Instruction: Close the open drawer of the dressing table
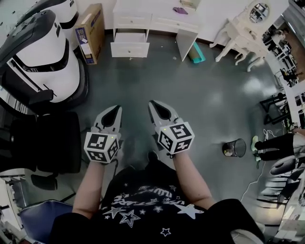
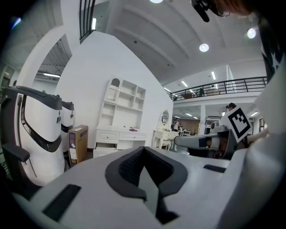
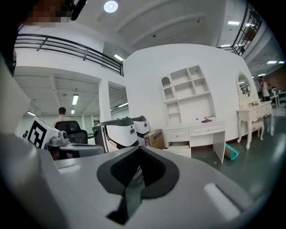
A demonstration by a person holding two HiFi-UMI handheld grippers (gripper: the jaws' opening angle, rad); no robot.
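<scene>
One drawer (image 1: 129, 45) pulled well out of the left pedestal of a white dressing table (image 1: 157, 18). White like the rest, flat front panel with a small dark knob at its middle. Set under a closed drawer of the same look, with another closed drawer beside that over the knee gap. Small purple item (image 1: 180, 10) lying on the tabletop. Tall open shelving above, seen from both gripper views.

Underfoot a grey, glossy floor (image 1: 200, 105) catching the ceiling lights. Just left of the dressing table a brown cardboard box (image 1: 90, 29) on end. Further left two big white machines (image 1: 45, 59) with black trim, and nearer a black chair (image 1: 47, 143). Teal roll (image 1: 196, 53) lying by the table's right leg. Off to the right a second white vanity (image 1: 245, 28) with an oval mirror; nearer, a dark wastebasket (image 1: 234, 147). White walls, a railed upper gallery, round ceiling lamps.

Well apart from the drawer, both tongs held side by side above bare floor, pointing towards the dressing table and tipped only slightly down. Left tongs (image 1: 112, 114) closed, pads meeting, nothing between them. Right tongs (image 1: 158, 110) likewise closed and holding nothing. Drawer far ahead, roughly in line with the gap between the two tongs.
</scene>
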